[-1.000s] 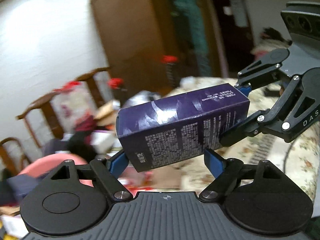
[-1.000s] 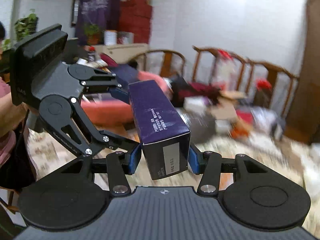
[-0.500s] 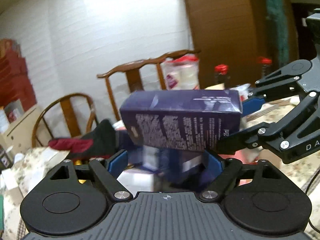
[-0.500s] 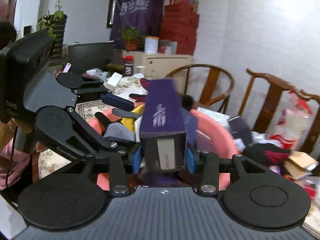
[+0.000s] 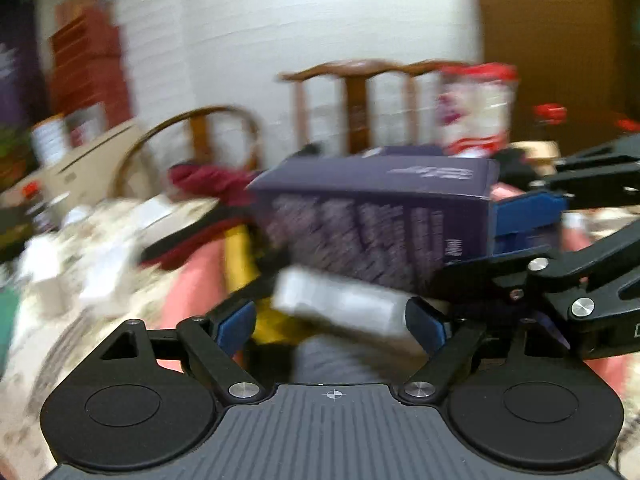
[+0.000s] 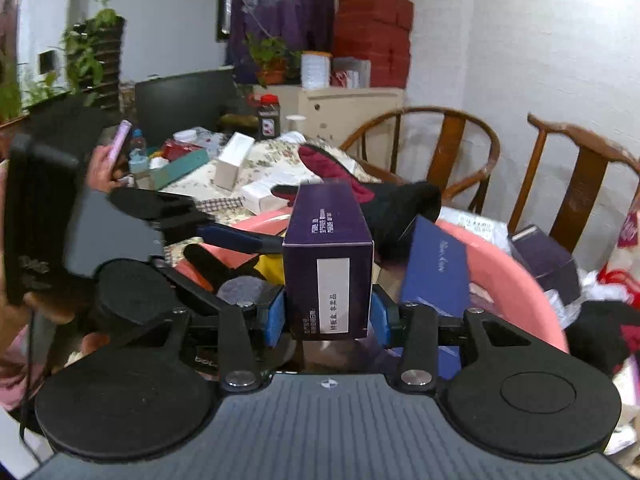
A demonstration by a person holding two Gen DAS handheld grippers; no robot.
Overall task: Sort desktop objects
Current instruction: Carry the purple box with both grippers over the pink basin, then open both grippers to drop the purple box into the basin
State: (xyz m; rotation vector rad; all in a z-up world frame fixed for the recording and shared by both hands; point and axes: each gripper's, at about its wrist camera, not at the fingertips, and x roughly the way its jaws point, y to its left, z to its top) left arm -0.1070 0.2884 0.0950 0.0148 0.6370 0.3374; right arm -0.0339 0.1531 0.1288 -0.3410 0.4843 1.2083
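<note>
purple rectangular cardboard box (image 6: 328,264) hangs above the pink plastic basin (image 6: 516,272), clamped at its near end between the blue pads of the right gripper (image 6: 326,316), probably so it can be dropped in among the other boxes there. beside the box, the left gripper (image 5: 330,316) has its jaws spread wide, gripping nothing, seemingly having let go.

A long dark purple carton (image 6: 329,268) with white print on its sides and a pale label on its near end is held lengthwise, roughly level, above a pink basin (image 6: 520,268). In the left wrist view the same carton (image 5: 376,220) lies crosswise and blurred. A blue box (image 6: 436,276) stands tilted inside the basin.
</note>
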